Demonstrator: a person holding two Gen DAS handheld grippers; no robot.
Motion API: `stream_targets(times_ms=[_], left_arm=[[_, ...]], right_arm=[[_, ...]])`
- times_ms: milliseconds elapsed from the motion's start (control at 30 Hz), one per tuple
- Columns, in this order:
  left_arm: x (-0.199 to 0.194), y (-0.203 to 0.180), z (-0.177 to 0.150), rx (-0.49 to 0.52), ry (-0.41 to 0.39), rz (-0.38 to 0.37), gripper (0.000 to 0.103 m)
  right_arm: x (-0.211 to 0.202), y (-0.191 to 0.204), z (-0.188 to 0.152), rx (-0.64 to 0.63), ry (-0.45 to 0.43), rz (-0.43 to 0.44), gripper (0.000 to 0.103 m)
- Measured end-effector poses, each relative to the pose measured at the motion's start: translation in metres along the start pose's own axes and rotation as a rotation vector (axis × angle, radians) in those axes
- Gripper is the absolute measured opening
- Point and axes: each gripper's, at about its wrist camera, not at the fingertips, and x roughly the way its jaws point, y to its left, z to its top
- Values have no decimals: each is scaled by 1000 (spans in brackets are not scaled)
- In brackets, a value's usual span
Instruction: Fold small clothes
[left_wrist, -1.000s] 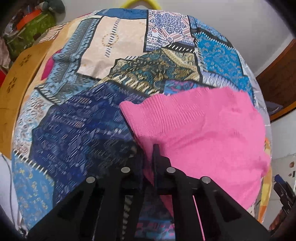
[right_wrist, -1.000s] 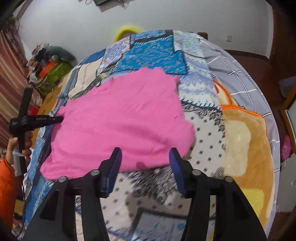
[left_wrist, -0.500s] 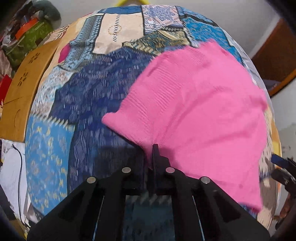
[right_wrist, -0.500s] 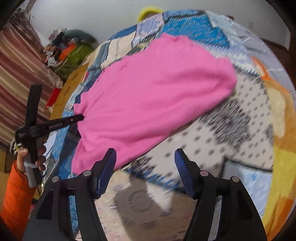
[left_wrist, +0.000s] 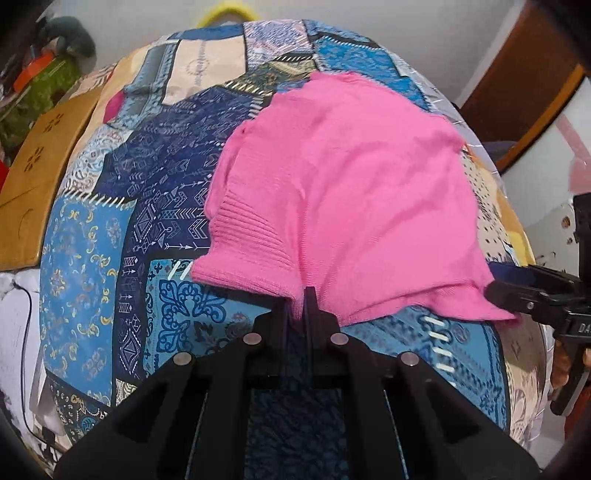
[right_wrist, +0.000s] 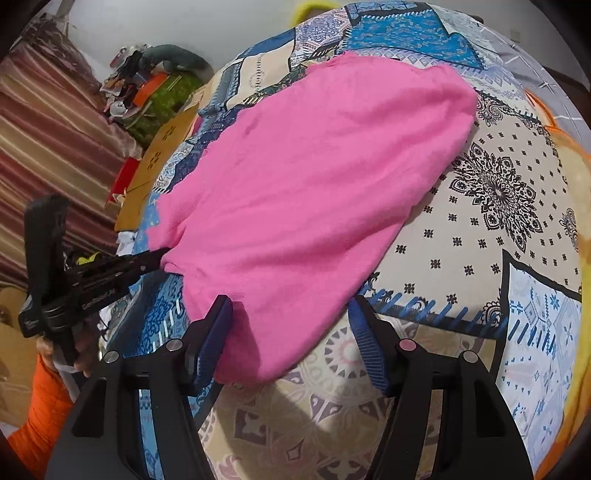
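A pink knit garment (left_wrist: 351, 192) lies spread on a patchwork bedspread (left_wrist: 147, 221). My left gripper (left_wrist: 298, 295) is shut on the garment's near ribbed edge, lifting it slightly. The right wrist view shows the same garment (right_wrist: 314, 177), with the left gripper (right_wrist: 159, 254) pinching its left corner. My right gripper (right_wrist: 291, 332) straddles the garment's near corner. Its jaws are closing with the fabric between them, and the right blue pad (right_wrist: 365, 343) stands apart from the cloth. In the left wrist view the right gripper (left_wrist: 495, 284) sits at the garment's right corner.
A wooden board (left_wrist: 40, 166) borders the bed's left side, with a pile of clutter (right_wrist: 147, 85) and a striped curtain (right_wrist: 44, 129) beyond. An orange blanket (right_wrist: 576, 184) covers the bed's right side. A person's orange sleeve (right_wrist: 40, 417) holds the left gripper.
The left gripper has pulled the garment's edge toward the bed's near side. The right gripper has come in over the garment's near corner, which now lies between its narrowing jaws.
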Motion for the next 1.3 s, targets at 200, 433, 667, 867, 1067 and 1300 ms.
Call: stream_targets(times_ms=[200, 433, 667, 867, 1067, 1300], left_arm=[[-13, -8, 0, 78, -66, 66, 8], [-32, 4, 6, 53, -115, 78, 30], [-56, 6, 13, 79, -191, 162, 77], [-63, -4, 15, 123, -189, 148, 82], [-65, -13, 17, 140, -189, 138, 82], [-69, -21, 15, 167, -181, 137, 83]], right_arm=[[8, 11, -2, -21, -25, 8, 17], [-3, 16, 1, -96, -92, -77, 8], [-17, -8, -2, -95, -104, -138, 7], [-31, -29, -8, -70, -109, -212, 7], [-51, -41, -12, -47, -148, -254, 7], [-68, -52, -14, -29, -149, -285, 8]])
